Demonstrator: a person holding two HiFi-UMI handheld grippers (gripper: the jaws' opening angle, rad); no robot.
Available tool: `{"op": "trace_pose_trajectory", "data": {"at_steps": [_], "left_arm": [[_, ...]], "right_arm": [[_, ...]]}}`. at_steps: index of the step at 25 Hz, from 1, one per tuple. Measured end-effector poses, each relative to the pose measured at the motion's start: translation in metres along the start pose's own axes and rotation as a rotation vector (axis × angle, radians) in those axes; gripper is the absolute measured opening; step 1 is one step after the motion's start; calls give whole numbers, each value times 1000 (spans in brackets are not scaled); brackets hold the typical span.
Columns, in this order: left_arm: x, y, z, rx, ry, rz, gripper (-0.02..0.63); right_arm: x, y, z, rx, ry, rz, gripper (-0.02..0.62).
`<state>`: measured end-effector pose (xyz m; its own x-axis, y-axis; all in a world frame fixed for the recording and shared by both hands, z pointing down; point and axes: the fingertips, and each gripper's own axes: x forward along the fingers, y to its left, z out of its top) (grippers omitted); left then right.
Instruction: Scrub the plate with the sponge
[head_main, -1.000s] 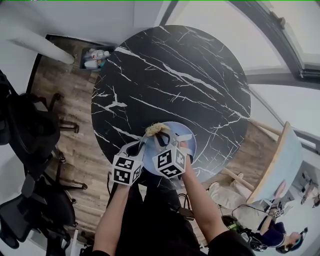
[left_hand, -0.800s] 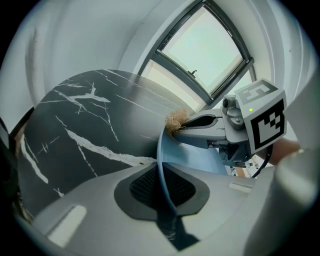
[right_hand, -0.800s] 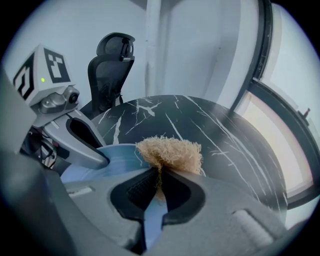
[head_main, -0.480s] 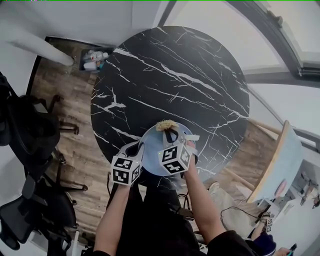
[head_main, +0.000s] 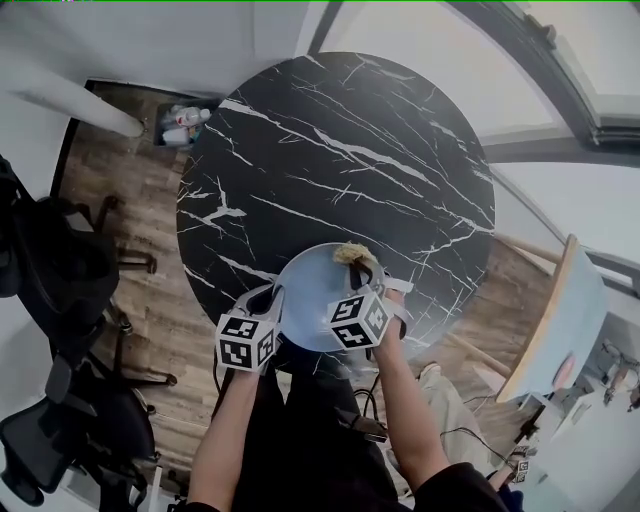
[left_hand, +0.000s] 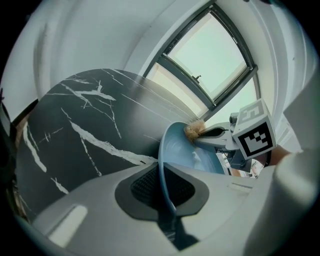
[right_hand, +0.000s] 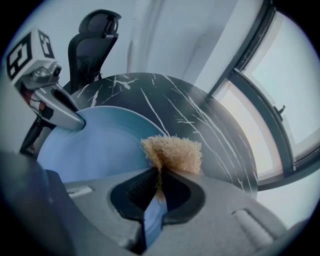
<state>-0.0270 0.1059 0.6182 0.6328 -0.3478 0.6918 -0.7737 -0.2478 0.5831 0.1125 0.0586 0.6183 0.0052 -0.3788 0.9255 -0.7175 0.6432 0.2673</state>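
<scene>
A light blue plate (head_main: 305, 295) is held tilted over the near edge of the round black marble table (head_main: 340, 150). My left gripper (head_main: 270, 300) is shut on the plate's left rim (left_hand: 164, 175); the rim runs between its pads. My right gripper (head_main: 362, 265) is shut on a tan fibrous sponge (head_main: 352, 253), pressed against the plate's far right rim. In the right gripper view the sponge (right_hand: 172, 154) bulges out of the jaws over the plate (right_hand: 100, 145), and the left gripper (right_hand: 75, 120) grips the opposite side. From the left gripper view, the sponge (left_hand: 194, 131) sits at the plate's top edge.
Black office chairs (head_main: 50, 260) stand on the wooden floor to the left. A box of bottles (head_main: 185, 122) sits on the floor beyond the table's left side. A pale board (head_main: 560, 330) leans at the right. Large windows lie beyond the table.
The right gripper and sponge have slid rightward along the plate's far rim. More of the plate's face shows now. The left gripper stays clamped on the left rim.
</scene>
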Motion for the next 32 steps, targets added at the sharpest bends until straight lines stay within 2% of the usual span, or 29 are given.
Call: {"op": "trace_pose_trajectory", "data": {"at_steps": [8, 22, 27, 32], "left_arm": [[-1, -1, -4, -37, -6, -10, 14], [-1, 1, -4, -95, -24, -12, 15], [0, 0, -5, -106, -24, -16, 17], [-1, 1, -5, -111, -22, -15, 17]], "right_arm": [[-10, 0, -32, 45, 76, -14, 21], [-29, 23, -80, 26, 194, 11, 21], [-38, 43, -96, 24, 223, 57, 21], [-49, 73, -106, 12, 250, 154, 21]]}}
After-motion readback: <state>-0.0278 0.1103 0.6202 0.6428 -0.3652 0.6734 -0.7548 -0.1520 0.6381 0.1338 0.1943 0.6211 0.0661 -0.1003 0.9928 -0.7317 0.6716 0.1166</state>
